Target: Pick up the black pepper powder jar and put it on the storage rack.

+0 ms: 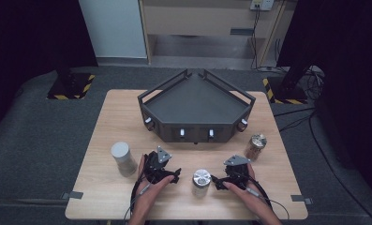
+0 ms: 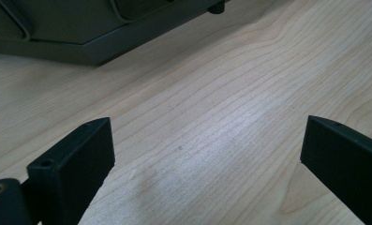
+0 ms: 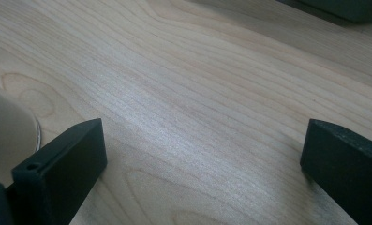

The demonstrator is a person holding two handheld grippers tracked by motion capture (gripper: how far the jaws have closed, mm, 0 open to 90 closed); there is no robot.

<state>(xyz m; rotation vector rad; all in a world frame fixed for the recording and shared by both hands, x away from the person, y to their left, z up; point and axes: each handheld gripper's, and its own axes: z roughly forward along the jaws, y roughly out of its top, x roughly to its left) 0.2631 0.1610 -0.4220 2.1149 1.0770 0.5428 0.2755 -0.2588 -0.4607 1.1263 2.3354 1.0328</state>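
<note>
Table (image 1: pixel 118 117): a pale wooden top, seen from above, on which everything else stands; its bare grain is seen between the jaws in both gripper views.
Tray (image 1: pixel 196 101): a dark angular tray with raised rails, set at the far middle of the table, well apart from both grippers.
Left gripper (image 1: pixel 173 174): rested on the table at the near edge, just left of the middle can; its jaws are spread wide with only bare wood (image 2: pixel 207 154) between them, nothing grasped.
Right gripper (image 1: pixel 216 180): rested just right of the middle can, jaws likewise spread over bare wood (image 3: pixel 202 154), nothing grasped.
Left can (image 1: pixel 122 158): a pale cylinder, upright, left of the left gripper.
Middle can (image 1: pixel 201 182): a silver-topped cylinder, upright between the two grippers, untouched.
Right can (image 1: pixel 256 146): a brownish cylinder, upright, near the tray's right corner.
</note>
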